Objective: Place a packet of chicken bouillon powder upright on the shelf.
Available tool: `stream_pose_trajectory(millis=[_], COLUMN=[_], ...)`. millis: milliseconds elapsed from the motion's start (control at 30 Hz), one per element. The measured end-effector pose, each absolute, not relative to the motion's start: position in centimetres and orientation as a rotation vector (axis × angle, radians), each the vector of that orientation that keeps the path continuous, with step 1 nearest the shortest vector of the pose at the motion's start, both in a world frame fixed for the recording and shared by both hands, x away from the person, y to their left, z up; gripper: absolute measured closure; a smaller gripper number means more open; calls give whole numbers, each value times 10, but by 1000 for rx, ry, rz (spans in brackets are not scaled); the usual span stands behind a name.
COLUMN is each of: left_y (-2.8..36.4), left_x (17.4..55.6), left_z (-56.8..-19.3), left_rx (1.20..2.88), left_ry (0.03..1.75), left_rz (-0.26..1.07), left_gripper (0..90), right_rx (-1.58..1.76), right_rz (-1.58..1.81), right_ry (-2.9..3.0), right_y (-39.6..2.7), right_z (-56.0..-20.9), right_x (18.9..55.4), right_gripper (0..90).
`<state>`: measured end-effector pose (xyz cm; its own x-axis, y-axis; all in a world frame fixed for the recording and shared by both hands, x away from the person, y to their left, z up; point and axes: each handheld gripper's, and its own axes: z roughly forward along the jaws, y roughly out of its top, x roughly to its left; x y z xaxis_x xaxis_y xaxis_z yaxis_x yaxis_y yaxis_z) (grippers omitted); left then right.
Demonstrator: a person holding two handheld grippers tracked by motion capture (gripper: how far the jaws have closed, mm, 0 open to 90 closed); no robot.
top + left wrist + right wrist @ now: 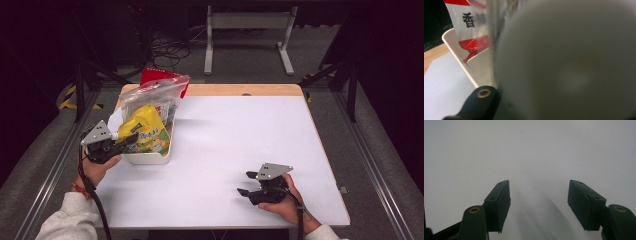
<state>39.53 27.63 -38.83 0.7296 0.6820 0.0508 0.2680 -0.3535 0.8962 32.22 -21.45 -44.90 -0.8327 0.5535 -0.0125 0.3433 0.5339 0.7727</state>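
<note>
At the worktop's (pixel 225 150) left edge stood a white bin (pixel 150 156) packed with snack bags. A yellow bag (pixel 145 131) leaned at its front, a clear bag (pixel 152 95) rose behind it, and a red pack (pixel 159 76) stuck up at the back.

The left tongs (pixel 125 141) reached in from the left, level with the bin's near end, their tips at the lower edge of the yellow bag. From the high view the jaws looked close together on that edge, but the tips were small and dark against the bag, so whether they were clenched on it or had let go I could not tell. In the left gripper view one black jaw rose from the bottom, and just beyond it a pale, blurred surface lay right against the camera. To its left the bin's white wall (pixel 456 53) showed, with a red-and-white pack (pixel 471 27) bearing dark printed characters standing inside.

The right tongs (pixel 248 183) rested low over the worktop's near right part, well apart from the bin. Their jaws stood released, spread wide with nothing between them; in the right gripper view the bare white worktop (pixel 531 152) lay beyond the two black pads (pixel 499 202).
</note>
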Motion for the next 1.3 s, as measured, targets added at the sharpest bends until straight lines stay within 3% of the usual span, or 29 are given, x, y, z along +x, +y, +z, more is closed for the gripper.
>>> stream_pose_trajectory(millis=[433, 600, 700, 1300], left_y=[281, 286, 288, 269], left_x=[379, 366, 358, 322], left_z=[-380, -378, -379, -406], left_rx=[1836, 1760, 1737, 1752], left_ry=[779, 862, 888, 952], left_rz=[624, 702, 732, 747], left_gripper=[605, 422, 373, 199], right_rx=[758, 760, 761, 778], right_rz=[1193, 1200, 1202, 1205], right_ry=[2497, 2483, 2474, 2402], right_y=[-219, -220, -222, -232], right_z=[-446, -443, -442, -431], right_x=[322, 322, 323, 323], right_gripper=[347, 346, 346, 321])
